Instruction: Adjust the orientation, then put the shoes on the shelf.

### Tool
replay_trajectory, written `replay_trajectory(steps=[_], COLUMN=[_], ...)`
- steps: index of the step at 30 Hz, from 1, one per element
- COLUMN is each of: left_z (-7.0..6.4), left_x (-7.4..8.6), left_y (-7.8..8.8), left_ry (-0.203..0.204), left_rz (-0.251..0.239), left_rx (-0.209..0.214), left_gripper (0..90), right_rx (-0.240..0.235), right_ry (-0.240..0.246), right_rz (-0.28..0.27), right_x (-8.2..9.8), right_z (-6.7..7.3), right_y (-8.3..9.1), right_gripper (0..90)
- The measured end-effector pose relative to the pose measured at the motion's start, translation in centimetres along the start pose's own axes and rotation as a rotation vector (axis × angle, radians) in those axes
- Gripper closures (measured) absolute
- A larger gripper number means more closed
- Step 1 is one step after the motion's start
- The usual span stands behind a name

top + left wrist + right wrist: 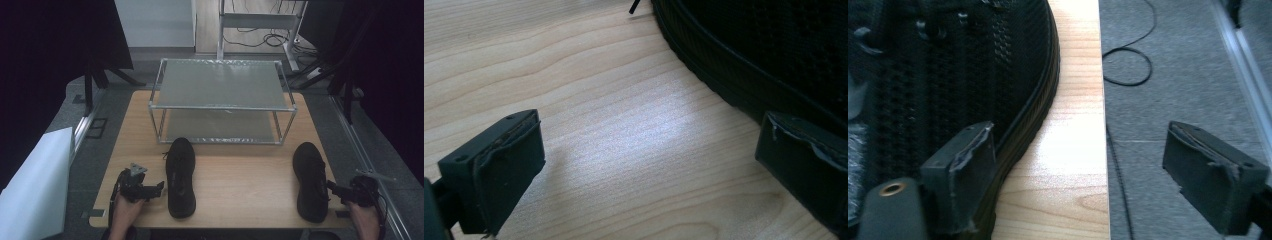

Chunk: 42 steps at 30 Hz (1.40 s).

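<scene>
So far nothing is lifted: the 2-tier metal rack stands bare at the far side of the surface, well ahead of both grippers, and both black shoes lie flat on the wood. The left shoe sits just to the right of the left gripper; the right shoe sits just to the left of the right gripper. Each shoe's long axis runs front to back, seemingly toe toward the rack. Both grippers are spread wide, holding nothing, each with 1 jaw at its shoe's side. Judging by this, grasping and shelving both shoes remain.
</scene>
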<state>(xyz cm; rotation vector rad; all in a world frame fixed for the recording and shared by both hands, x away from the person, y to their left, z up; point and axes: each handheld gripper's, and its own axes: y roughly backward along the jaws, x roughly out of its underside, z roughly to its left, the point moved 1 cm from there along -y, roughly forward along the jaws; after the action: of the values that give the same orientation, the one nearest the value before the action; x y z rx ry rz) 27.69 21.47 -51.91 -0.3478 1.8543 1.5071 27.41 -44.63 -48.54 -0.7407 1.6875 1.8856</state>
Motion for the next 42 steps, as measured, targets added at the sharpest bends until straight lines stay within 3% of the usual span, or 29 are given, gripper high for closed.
replay_trajectory(steps=[4, 9, 15, 23, 30, 34, 37, 42], left_z=[0.0, -0.2, -0.7, -2.6, -4.8, -5.5, -5.7, -6.3], left_x=[0.0, -0.3, -1.5, -3.5, -4.5, -4.7, -4.8, -4.7], left_y=[0.1, 0.5, 1.9, 3.4, 2.5, 1.9, 1.5, 0.2], left_ry=[0.013, 0.023, 0.034, 0.044, 0.000, -0.018, -0.009, -0.031], left_rz=[0.001, -0.007, -0.055, -0.120, -0.091, -0.075, -0.064, -0.011], left_rx=[0.003, 0.001, 0.002, 0.040, 0.071, 0.063, 0.079, 0.051], left_gripper=[0.0, 0.6, 2.3, 2.5, 2.0, 3.0, 4.0, 5.4], right_rx=[0.007, -0.017, -0.123, -0.180, -0.181, -0.174, -0.157, -0.131], right_ry=[0.025, 0.015, -0.046, -0.003, 0.026, 0.072, 0.085, 0.051], right_rz=[-0.008, -0.038, -0.083, -0.073, -0.025, -0.014, 0.005, 0.013], right_x=[0.2, 0.2, -0.2, -1.1, -1.4, -1.6, -1.8, -1.8], right_z=[-0.1, 0.1, 0.9, 3.0, 3.7, 4.3, 4.7, 4.9], right_y=[0.1, 1.2, 2.6, 2.6, 1.0, 0.2, -0.9, -2.1], right_gripper=[12.2, 11.4, 11.5, 10.8, 10.8, 11.9, 12.4, 14.4])
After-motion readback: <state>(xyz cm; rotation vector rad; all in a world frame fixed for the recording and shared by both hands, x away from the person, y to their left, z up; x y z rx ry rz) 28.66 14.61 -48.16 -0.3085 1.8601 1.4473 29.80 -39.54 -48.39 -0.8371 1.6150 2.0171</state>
